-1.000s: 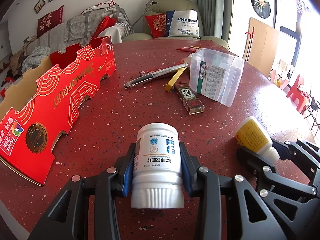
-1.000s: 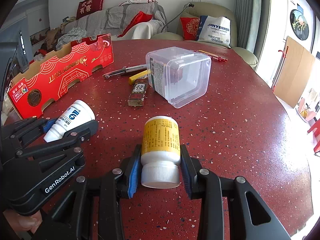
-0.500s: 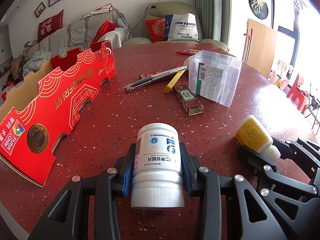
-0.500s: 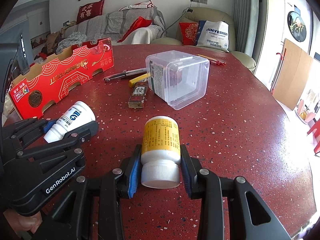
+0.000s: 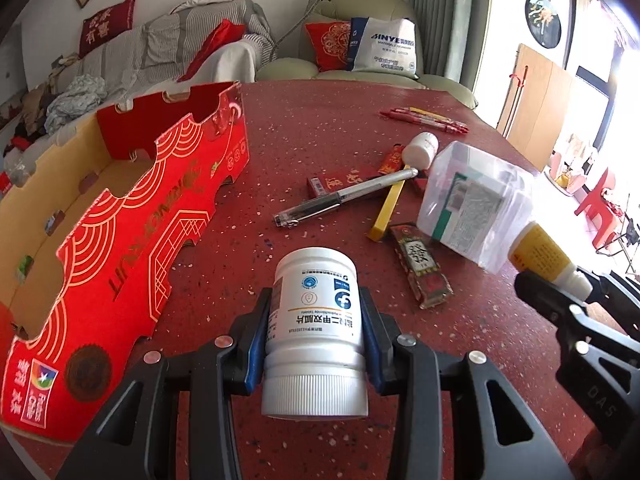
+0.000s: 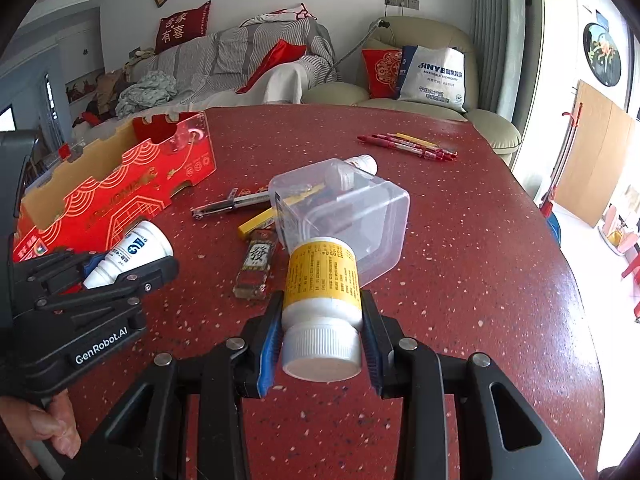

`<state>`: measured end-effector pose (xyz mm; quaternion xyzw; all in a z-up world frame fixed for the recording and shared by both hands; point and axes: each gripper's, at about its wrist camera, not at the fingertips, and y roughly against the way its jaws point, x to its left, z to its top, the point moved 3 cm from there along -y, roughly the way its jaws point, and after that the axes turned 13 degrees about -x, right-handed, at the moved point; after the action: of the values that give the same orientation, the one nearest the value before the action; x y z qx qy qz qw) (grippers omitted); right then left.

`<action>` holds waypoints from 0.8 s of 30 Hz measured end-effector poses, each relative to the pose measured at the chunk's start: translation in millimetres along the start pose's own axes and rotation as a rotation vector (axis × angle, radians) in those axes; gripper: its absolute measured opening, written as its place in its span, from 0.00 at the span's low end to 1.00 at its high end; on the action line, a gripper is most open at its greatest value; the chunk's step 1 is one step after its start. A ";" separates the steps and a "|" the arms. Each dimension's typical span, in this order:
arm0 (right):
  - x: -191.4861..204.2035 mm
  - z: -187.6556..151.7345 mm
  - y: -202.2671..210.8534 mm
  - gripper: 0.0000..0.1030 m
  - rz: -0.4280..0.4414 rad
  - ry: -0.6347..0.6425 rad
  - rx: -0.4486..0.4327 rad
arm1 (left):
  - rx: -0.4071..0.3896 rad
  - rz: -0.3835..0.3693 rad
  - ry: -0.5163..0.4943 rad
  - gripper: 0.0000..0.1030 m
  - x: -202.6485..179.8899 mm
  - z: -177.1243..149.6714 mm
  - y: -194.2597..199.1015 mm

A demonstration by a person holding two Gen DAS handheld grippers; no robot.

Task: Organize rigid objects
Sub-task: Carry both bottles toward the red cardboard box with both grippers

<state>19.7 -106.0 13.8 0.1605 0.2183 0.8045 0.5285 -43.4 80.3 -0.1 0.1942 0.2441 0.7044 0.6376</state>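
My left gripper [image 5: 316, 344] is shut on a white pill bottle [image 5: 314, 320] with a blue logo, cap toward the camera, held above the red speckled table [image 5: 320, 128]. In the right wrist view that same bottle [image 6: 132, 250] shows at the left in the left gripper [image 6: 100, 268]. A yellow-labelled bottle [image 6: 322, 280] with a white cap is clamped in my right gripper [image 6: 320, 340], and it appears again at the right edge of the left wrist view as the yellow bottle [image 5: 544, 256]. The red cardboard tray [image 5: 100, 220] lies open at the left.
A clear plastic tub [image 6: 344, 208] lies on its side mid-table. Around it lie a silver pen [image 5: 344, 196], a yellow bar [image 5: 390, 210], a small dark box [image 5: 420, 264], a little white bottle [image 5: 420, 150] and red markers [image 6: 408, 146]. A hand [image 6: 44, 424] grips the left handle. Sofa and armchair stand beyond.
Both grippers have risen and drawn back with their bottles still clamped; the table objects sit further off and the tray's inside now shows.
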 end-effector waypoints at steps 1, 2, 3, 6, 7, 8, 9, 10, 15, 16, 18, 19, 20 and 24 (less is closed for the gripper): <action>-3.5 0.8 -2.9 0.36 -0.004 -0.003 0.004 | 0.009 0.003 0.005 0.41 2.9 0.4 -5.3; -5.8 1.0 -5.2 0.36 -0.007 -0.005 0.005 | 0.019 -0.001 0.012 0.41 4.7 -0.2 -9.7; -7.3 0.4 -6.9 0.36 -0.006 -0.004 0.006 | 0.023 -0.001 0.017 0.41 5.6 -1.7 -12.9; -7.5 -1.4 -11.4 0.36 0.003 -0.002 0.006 | 0.026 -0.011 0.009 0.41 3.5 -3.1 -16.5; -6.9 -2.0 -12.3 0.36 0.006 0.001 0.007 | 0.023 -0.019 0.004 0.41 2.2 -2.9 -16.5; -6.0 -2.5 -13.2 0.36 0.008 0.003 0.007 | 0.027 -0.022 -0.002 0.41 1.2 -3.6 -17.3; -4.5 -2.5 -14.2 0.36 0.011 0.008 0.007 | 0.030 -0.023 -0.004 0.41 0.1 -3.5 -17.5; -3.4 -2.2 -15.4 0.36 0.016 0.011 0.007 | 0.033 -0.028 -0.003 0.41 0.5 -3.8 -18.1; 0.0 -2.2 -19.8 0.36 0.017 0.013 0.017 | 0.036 -0.034 0.003 0.41 1.5 -4.3 -17.3; 2.0 -3.0 -20.5 0.36 0.015 0.022 0.022 | 0.036 -0.033 0.002 0.41 1.5 -4.3 -17.3; 5.5 -3.2 -21.4 0.36 0.011 0.041 0.028 | 0.037 -0.028 -0.005 0.41 0.6 -4.9 -17.2; 6.6 -3.4 -21.6 0.36 0.010 0.048 0.030 | 0.037 -0.026 -0.008 0.41 0.7 -5.0 -17.1; 7.1 -3.5 -22.0 0.36 0.008 0.051 0.033 | 0.038 -0.023 -0.012 0.41 -1.0 -4.8 -17.1; 2.3 -3.7 -23.4 0.36 0.012 0.023 0.040 | 0.039 -0.021 -0.014 0.41 -4.0 -3.9 -18.1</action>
<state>35.2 -96.5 -1.4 0.1628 0.2395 0.8050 0.5178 -30.7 77.1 -13.8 0.2089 0.2554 0.6913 0.6428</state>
